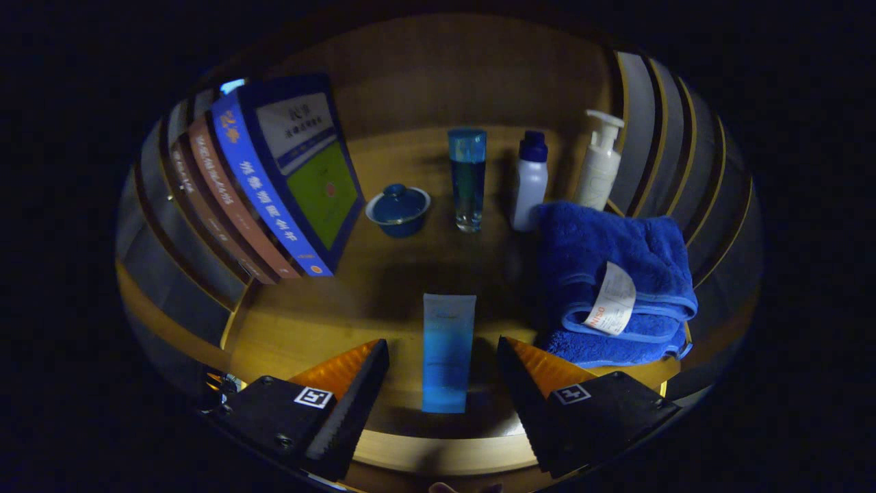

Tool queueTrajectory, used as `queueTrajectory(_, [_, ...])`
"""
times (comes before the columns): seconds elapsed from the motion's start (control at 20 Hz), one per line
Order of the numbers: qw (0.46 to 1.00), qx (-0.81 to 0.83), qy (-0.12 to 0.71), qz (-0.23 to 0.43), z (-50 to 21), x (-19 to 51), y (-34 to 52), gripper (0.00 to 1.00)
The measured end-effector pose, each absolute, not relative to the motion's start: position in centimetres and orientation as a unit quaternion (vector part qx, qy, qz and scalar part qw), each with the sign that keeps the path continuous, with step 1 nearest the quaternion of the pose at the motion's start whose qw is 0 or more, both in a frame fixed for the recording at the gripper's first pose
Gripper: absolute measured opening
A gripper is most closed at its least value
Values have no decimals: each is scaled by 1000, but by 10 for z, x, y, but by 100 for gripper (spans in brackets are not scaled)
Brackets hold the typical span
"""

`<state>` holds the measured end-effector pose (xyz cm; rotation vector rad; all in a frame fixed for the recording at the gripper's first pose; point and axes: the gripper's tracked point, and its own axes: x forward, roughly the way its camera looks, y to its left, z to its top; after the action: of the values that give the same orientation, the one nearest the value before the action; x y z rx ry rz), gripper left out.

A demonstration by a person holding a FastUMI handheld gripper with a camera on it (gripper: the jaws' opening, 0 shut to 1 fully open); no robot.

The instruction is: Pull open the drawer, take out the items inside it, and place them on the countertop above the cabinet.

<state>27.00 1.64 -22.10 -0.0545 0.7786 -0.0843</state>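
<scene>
Between spread gripper (443, 373) fingers: blue tube (447, 352); folded towel (612, 284) beside.

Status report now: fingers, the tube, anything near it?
Gripper open, fingers either side of the blue tube, not pressing it. Tube lies flat on the wooden surface. Folded blue towel close beside the right finger; bottles and books beyond.

It looks like a home setting: a wooden countertop (383, 287) carrying leaning books (274, 185), toiletry bottles (530, 181), a lidded bowl (398, 209) and a folded towel (609, 274).
</scene>
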Motion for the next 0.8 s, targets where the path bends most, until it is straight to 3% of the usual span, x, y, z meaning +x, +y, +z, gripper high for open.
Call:
queueTrajectory(0.45, [979, -52, 197, -32, -132, 197, 47, 99])
queueTrajectory(0.8, [991, -65, 109, -29, -97, 108, 68, 100])
